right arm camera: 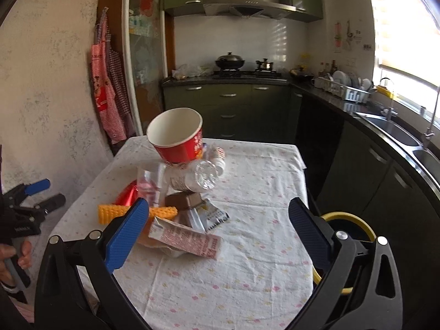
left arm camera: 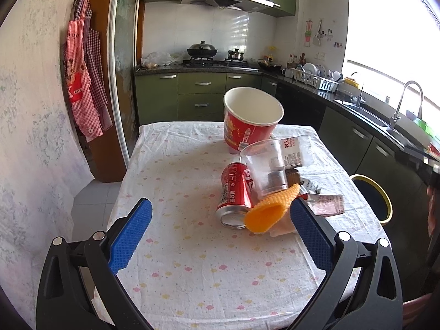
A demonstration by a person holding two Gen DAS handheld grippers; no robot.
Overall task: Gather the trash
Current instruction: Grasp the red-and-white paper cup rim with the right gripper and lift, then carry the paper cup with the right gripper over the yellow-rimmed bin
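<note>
I have both grippers above the near end of the worktop (left arm camera: 192, 275), which is covered in a white cloth dotted with small pink and yellow shapes. My left gripper (left arm camera: 220, 214) has its jaws wide and holds nothing; my right gripper (right arm camera: 218, 214) is the same, jaws spread wide and empty.

The trash sits in one heap toward the middle and right of the cloth. At the back is a red paper noodle tub (left arm camera: 251, 121), tilted with its white inside facing me. In front of it a clear plastic cup (left arm camera: 265, 167) lies on its side, touching a red drink can (left arm camera: 235, 195) that also lies flat with its end toward me. An orange foam net sleeve (left arm camera: 271, 213) rests against the can's near end. From the right wrist view I see a crushed clear bottle (right arm camera: 205, 176) under the tub and a flattened pink carton (right arm camera: 184, 240) nearest my jaws.

A dark bin with a yellow rim (left arm camera: 385, 203) stands on the floor just beside the worktop's right edge
</note>
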